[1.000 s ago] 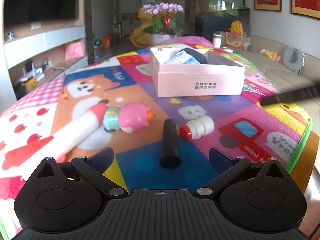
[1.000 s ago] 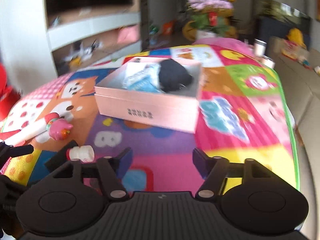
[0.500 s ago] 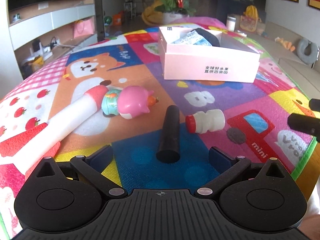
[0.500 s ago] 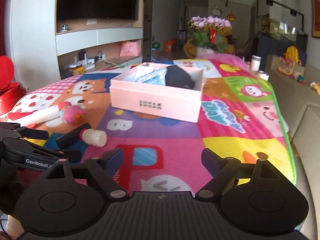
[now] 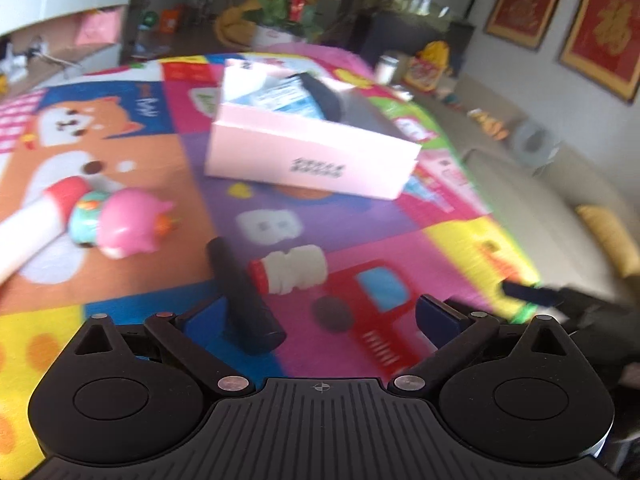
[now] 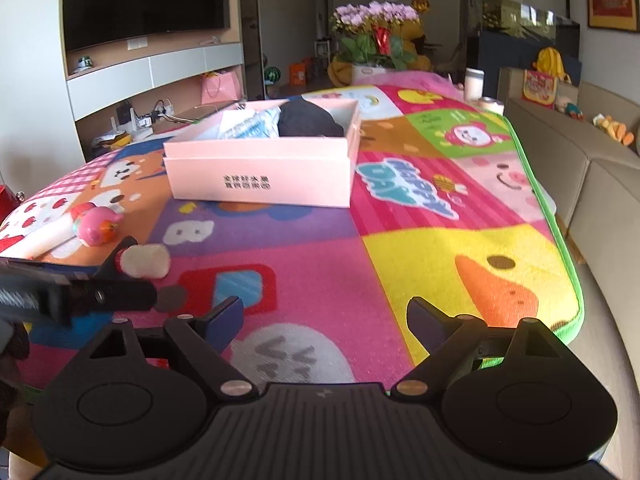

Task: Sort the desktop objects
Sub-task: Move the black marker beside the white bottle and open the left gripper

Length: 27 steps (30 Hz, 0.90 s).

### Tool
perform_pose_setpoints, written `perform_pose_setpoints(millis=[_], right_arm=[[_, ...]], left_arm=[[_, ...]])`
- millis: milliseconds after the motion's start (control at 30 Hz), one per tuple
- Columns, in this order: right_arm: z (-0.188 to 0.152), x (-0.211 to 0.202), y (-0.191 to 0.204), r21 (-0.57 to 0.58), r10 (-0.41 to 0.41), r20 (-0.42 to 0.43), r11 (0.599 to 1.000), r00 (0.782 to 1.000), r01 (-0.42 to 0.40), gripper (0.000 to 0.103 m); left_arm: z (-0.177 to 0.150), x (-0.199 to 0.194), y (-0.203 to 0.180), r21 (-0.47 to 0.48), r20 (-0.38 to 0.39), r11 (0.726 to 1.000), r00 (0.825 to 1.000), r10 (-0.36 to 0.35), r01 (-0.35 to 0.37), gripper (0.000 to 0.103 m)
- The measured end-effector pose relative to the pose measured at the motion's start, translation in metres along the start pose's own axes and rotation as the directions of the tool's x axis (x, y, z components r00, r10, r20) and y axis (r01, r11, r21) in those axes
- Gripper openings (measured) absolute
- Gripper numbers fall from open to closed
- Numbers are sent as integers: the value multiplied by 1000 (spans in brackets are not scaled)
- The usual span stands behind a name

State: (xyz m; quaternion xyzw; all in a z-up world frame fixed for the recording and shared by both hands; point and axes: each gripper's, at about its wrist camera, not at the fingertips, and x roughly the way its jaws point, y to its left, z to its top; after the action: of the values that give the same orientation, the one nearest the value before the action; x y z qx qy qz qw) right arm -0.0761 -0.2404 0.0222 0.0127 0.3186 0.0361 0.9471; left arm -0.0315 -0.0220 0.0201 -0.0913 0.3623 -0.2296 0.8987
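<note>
A pink box (image 5: pixel 312 156) (image 6: pixel 260 172) stands mid-table on a colourful mat and holds a dark cloth (image 6: pixel 308 120) and a blue-white packet (image 6: pixel 248 126). A black cylinder (image 5: pixel 244 300), a small white bottle with a red cap (image 5: pixel 292 272) (image 6: pixel 144 262), a pink pig toy (image 5: pixel 124 228) (image 6: pixel 98 230) and a white tube with a red cap (image 5: pixel 36 220) lie in front of it. My left gripper (image 5: pixel 320 316) is open, low over the cylinder and bottle. My right gripper (image 6: pixel 326 316) is open and empty over the mat's near right part.
The mat's green edge (image 6: pixel 560 240) runs along the right, with a beige sofa (image 6: pixel 600 208) beyond. A flower pot (image 6: pixel 372 40) and a white cup (image 6: pixel 474 84) stand at the far end. The left gripper's finger (image 6: pixel 80 292) crosses the right wrist view's left side.
My left gripper has swung right and moved closer, so the cylinder now sits by its left finger. My right gripper has moved forward and right over the mat. Objects stay put.
</note>
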Motion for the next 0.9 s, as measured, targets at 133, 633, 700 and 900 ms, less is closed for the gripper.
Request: perform_pose_setpoints(millis=[133, 633, 700, 900], right_arm=[[-4, 6, -5, 28, 24, -24, 999, 999, -23, 89], [-3, 10, 7, 19, 87, -24, 996, 996, -86, 103], [0, 9, 11, -27, 81, -12, 996, 997, -82, 103], [22, 9, 32, -149, 155, -3, 977, 988, -154, 92]], left_arm=[[1, -17, -3, 32, 50, 998, 997, 52, -53, 102], [-24, -43, 14, 189, 83, 939, 958, 276, -287, 102], [-24, -42, 13, 201, 81, 942, 963, 256, -268, 102], [-16, -50, 14, 192, 142, 934, 950, 279, -303, 102]])
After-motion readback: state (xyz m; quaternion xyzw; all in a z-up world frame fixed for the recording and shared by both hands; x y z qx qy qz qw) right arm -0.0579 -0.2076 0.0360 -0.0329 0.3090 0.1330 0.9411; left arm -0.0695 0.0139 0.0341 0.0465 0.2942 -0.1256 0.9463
